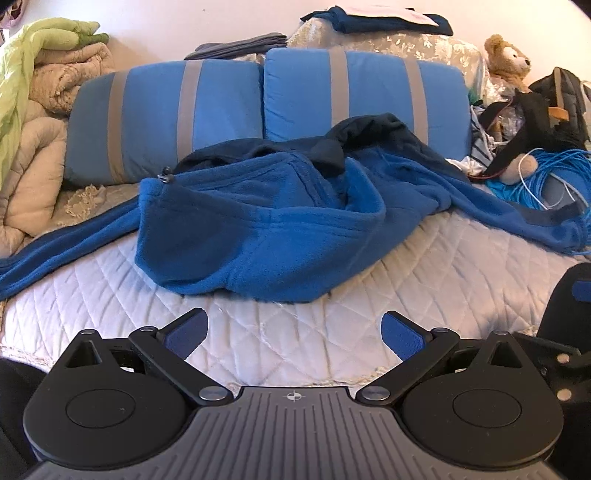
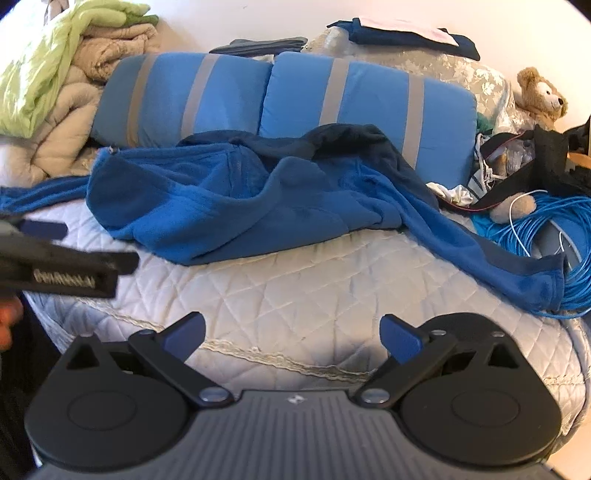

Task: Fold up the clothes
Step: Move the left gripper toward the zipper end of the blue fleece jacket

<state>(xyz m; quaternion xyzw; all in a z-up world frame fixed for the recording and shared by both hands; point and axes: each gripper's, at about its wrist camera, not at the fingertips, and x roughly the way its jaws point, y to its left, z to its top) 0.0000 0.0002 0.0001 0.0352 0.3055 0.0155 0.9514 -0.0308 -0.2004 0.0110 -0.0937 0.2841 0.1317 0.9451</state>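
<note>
A blue fleece jacket point(image 1: 258, 221) with dark navy lining lies crumpled on the white quilted bed point(image 1: 110, 295), its sleeves spread to both sides. My left gripper point(image 1: 294, 336) hovers over the bed's near edge, short of the jacket's hem, open with nothing between its blue pads. In the right wrist view the same jacket point(image 2: 236, 206) lies ahead, one sleeve point(image 2: 498, 269) trailing right. My right gripper point(image 2: 291, 338) is open over the quilt, empty. The left gripper's body point(image 2: 62, 269) shows at that view's left edge, and the right gripper's body point(image 1: 569, 306) at the left wrist view's right edge.
Two blue pillows with grey stripes point(image 1: 258, 107) lean behind the jacket. Beige and green bedding point(image 1: 40, 110) is piled at the left. A teddy bear point(image 1: 509, 59), a black bag point(image 1: 554, 107) and a coil of blue cable point(image 1: 546, 177) crowd the right side. Folded dark clothes point(image 1: 373, 18) lie at the back.
</note>
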